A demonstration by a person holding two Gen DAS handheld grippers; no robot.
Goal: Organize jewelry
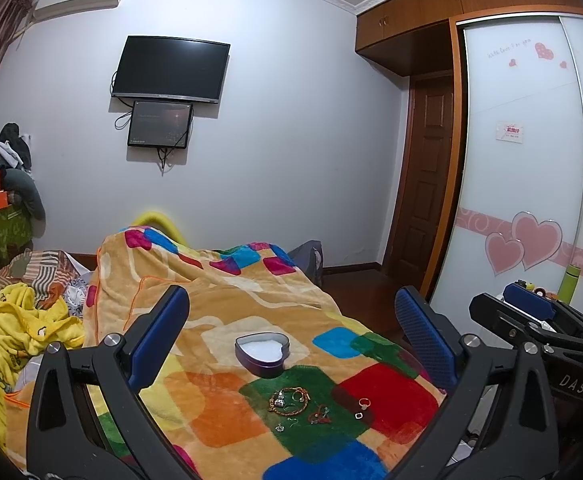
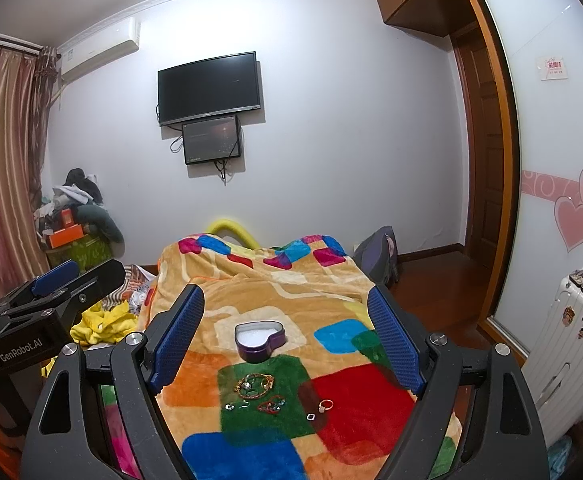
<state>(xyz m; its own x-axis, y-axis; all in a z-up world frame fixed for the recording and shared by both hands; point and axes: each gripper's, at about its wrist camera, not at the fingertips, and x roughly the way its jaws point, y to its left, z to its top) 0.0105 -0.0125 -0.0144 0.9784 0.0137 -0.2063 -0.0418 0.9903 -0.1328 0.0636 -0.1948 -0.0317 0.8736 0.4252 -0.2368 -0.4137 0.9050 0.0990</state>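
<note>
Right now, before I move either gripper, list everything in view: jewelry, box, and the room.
heart-shaped box: 1, purple, open, white lining, on blanket
braided bracelet: 1, gold-brown, green patch
red bracelet: 1, green patch
gold ring: 1, red patch
square silver ring: 1, red patch's edge
small silver pieces: several, green patch
blanket: 1, multicoloured
TV: 1, black, wall
small screen: 1, below TV
suitcase: 1, white, right
left hand-held gripper: open, empty
right hand-held gripper: open, empty

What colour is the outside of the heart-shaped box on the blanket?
Dark purple; the heart-shaped box shows best in the right wrist view, its inside white.
</note>
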